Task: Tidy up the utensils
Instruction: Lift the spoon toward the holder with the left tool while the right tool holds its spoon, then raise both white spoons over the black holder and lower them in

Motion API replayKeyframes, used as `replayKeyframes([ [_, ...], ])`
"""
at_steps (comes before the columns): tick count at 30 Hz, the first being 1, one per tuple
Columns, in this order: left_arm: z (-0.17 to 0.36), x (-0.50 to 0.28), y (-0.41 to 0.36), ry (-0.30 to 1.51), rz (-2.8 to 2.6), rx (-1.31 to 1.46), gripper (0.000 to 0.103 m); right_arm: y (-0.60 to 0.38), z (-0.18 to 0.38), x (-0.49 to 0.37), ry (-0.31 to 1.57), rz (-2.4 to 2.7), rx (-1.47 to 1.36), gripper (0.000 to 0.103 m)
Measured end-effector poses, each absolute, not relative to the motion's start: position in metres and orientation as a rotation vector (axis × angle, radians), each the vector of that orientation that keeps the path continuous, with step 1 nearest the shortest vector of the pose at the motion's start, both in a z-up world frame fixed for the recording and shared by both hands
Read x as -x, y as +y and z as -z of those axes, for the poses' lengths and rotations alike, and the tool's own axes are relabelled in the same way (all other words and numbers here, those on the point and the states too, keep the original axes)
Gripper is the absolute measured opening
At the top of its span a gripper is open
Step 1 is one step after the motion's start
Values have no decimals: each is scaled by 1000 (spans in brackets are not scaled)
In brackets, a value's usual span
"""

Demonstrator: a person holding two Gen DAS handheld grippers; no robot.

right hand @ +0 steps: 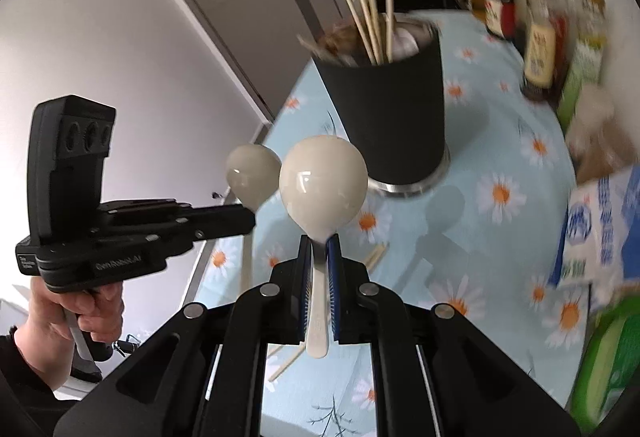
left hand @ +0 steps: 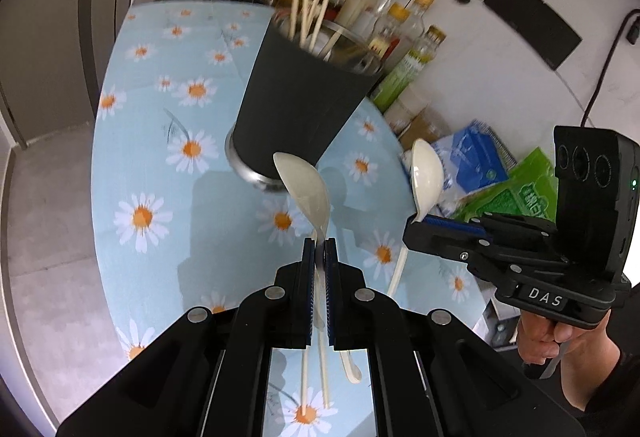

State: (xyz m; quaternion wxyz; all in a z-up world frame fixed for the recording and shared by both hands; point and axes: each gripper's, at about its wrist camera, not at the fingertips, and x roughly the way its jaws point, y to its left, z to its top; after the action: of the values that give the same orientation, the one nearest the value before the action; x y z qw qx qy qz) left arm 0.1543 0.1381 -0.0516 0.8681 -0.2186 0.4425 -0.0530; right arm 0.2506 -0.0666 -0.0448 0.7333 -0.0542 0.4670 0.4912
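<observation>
Item: two white ceramic soup spoons, mid-transfer. Left gripper (left hand: 319, 251) fingers clamped one spoon (left hand: 305, 193) by its handle; right gripper (right hand: 319, 249) likewise held the other spoon (right hand: 322, 183). Both hung above the counter (left hand: 132, 141), near the black utensil holder (left hand: 304, 105). Next, judged: lower bowls into holder, clearing its chopsticks (left hand: 310, 15).

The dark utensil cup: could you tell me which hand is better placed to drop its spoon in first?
Probably the left gripper: its spoon points straight at the cup; the right gripper looks further off.

Two white spoons (left hand: 306, 193) (right hand: 322, 185) held bowl-up before a black chopstick-filled holder (left hand: 300, 105).
</observation>
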Motion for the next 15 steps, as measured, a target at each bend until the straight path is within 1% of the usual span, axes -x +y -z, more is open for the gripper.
replayKeyframes([
  [6, 20, -158, 128, 842, 82, 397, 3, -68, 13, -263, 932, -1107, 109, 9],
  [15, -21, -176, 123, 729, 45, 314, 4, -67, -14, -294, 833, -1068, 73, 9],
])
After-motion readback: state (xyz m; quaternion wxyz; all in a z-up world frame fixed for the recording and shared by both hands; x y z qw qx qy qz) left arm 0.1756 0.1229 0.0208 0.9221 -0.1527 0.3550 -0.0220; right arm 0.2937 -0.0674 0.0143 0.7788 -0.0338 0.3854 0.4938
